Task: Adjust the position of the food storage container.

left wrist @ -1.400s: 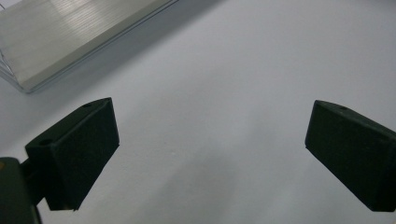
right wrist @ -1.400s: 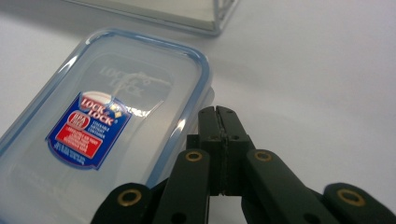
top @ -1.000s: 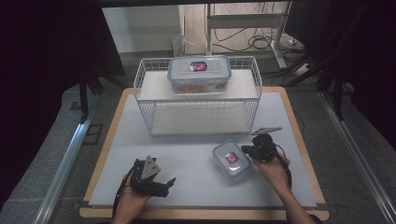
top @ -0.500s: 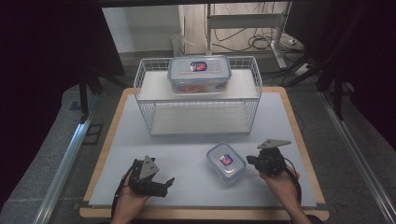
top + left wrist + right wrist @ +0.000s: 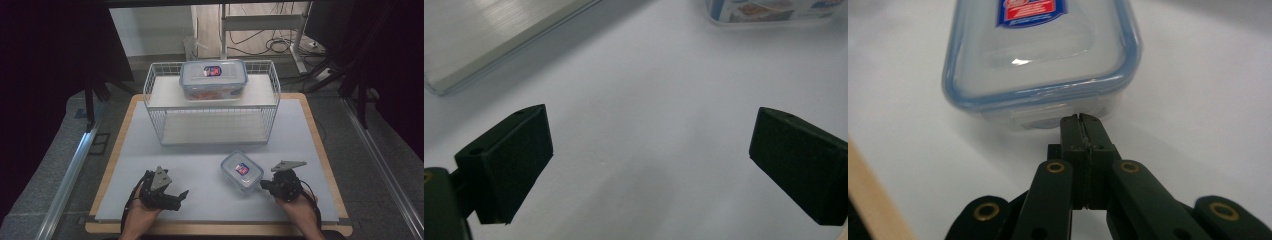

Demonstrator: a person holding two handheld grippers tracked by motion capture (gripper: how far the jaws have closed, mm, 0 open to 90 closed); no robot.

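Two grippers work over a pale desk mat [image 5: 200, 150] framed by a wooden edge. The right gripper [image 5: 1082, 122] has its jaws pressed flat together with nothing between them, and their tips sit just in front of the short end of a small clear container [image 5: 1040, 60], close to the tab under its blue-rimmed lid; whether they touch it cannot be told. In the high view that small clear container [image 5: 242, 171] lies on the mat toward the near right corner, with the right gripper [image 5: 265, 186] just beside its right end, held in a hand [image 5: 295, 207] coming in from the near edge. The left gripper [image 5: 649, 160] stands wide open over bare mat, holding nothing; it rests near the near left corner [image 5: 172, 197], well apart from the container. A white wire rack [image 5: 212, 107] stands along the far edge, with a larger lidded container [image 5: 213, 80] on its top shelf.
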